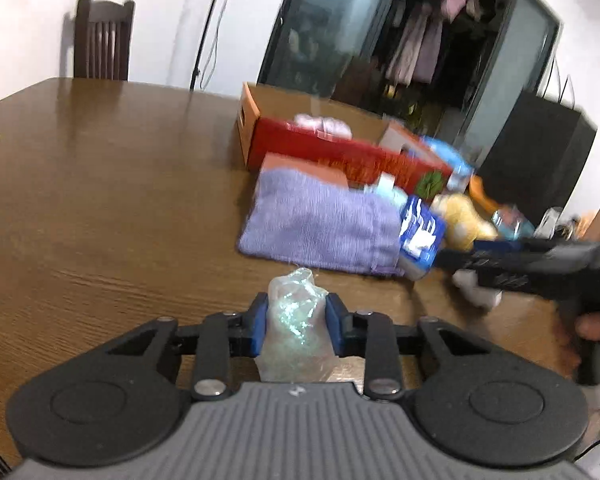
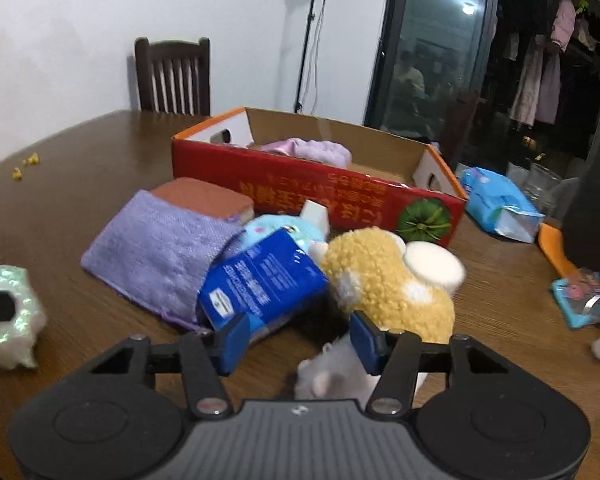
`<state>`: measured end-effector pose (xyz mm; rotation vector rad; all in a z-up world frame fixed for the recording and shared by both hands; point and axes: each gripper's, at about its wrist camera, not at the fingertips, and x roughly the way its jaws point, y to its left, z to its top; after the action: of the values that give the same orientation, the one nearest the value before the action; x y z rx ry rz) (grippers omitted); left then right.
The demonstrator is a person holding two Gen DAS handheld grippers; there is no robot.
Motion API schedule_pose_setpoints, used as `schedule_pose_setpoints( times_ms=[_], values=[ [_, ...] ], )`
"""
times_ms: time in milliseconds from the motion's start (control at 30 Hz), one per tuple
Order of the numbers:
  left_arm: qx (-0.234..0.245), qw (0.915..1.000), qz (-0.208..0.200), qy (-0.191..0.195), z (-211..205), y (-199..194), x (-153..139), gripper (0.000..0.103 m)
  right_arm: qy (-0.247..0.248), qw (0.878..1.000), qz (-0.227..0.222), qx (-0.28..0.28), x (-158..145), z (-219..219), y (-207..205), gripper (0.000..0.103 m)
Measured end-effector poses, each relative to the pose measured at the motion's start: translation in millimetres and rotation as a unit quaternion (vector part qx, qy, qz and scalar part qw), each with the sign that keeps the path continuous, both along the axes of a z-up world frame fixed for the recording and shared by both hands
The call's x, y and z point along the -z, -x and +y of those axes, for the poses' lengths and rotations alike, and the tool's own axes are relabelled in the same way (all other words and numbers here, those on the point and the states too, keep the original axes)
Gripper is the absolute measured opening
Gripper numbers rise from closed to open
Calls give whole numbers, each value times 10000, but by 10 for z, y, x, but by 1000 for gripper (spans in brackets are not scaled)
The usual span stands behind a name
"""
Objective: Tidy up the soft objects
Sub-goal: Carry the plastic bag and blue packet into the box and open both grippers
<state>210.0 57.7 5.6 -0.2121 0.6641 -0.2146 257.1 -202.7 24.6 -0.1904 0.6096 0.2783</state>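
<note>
My left gripper is shut on a clear shiny plastic bag of soft stuff, held just above the wooden table; the bag also shows at the left edge of the right wrist view. My right gripper is open, over a small white-pink soft thing between its fingers. Ahead lie a purple knitted cloth, a blue packet, a yellow plush toy and a light blue plush. The red cardboard box holds a pink-lilac soft item.
A brown sponge block lies under the cloth's far end. A blue wipes pack, an orange tool and a small blue packet lie at the right. Yellow crumbs sit far left. A chair stands behind the table.
</note>
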Motion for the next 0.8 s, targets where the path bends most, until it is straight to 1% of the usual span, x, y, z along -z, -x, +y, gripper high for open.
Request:
schedule_pose_setpoints(
  times_ms=[33,67,100,133,167,200,233,300,367,400,433,467,500,533,567,600,700,800],
  values=[
    [63,9999,-100,-119,-44,20,-2,31,-106,9999,11,-12,-19,-51,33,57],
    [148,9996,-185,-165,-71,52,7,33,-237,9997,109,33,-7,-98,23,57],
    [213,9995,-181,-146,-87,50,32,35,-299,9994,153,80,4,-118,9,57],
    [165,9997,-77,-142,-101,29,59,37,-234,9996,146,105,-7,-104,17,57],
    [116,9998,-21,-155,-113,20,55,39,-174,9998,92,65,-33,-85,47,58],
    [165,9997,-93,-151,-117,50,37,40,-253,9997,50,15,-57,-91,62,64],
    [243,9995,-161,-119,-114,74,40,40,-459,9989,123,-18,-73,-109,31,65],
    [243,9996,-28,-106,-129,48,74,39,-719,9968,340,-22,-73,-108,-86,65],
    [251,9996,-109,-115,-148,71,40,31,-768,9958,502,7,-40,-72,-236,66],
    [298,9994,-153,-102,-152,83,24,28,-793,9949,607,141,-12,-58,-330,67],
    [297,9994,-137,-61,-145,81,21,28,-913,9929,723,239,18,-62,-430,69],
    [276,9995,-123,-33,-129,86,30,27,-1159,9892,859,247,46,-79,-520,71],
    [264,9996,-116,-13,-121,92,28,26,-1331,9862,952,259,65,-90,-572,70],
    [260,9996,-118,13,-110,87,23,26,-1417,9853,916,269,66,-85,-594,66],
    [250,9996,-123,32,-102,83,14,25,-1474,9853,823,256,74,-80,-588,53],
    [227,9996,-133,41,-98,80,1,24,-1580,9840,790,223,91,-80,-587,44],
    [223,9994,-228,96,-81,60,-62,24,-1831,9805,683,194,102,-106,-549,32],
    [254,9989,-369,128,-94,1,-173,24,-1918,9795,554,255,66,-154,-452,27]
  ],
)
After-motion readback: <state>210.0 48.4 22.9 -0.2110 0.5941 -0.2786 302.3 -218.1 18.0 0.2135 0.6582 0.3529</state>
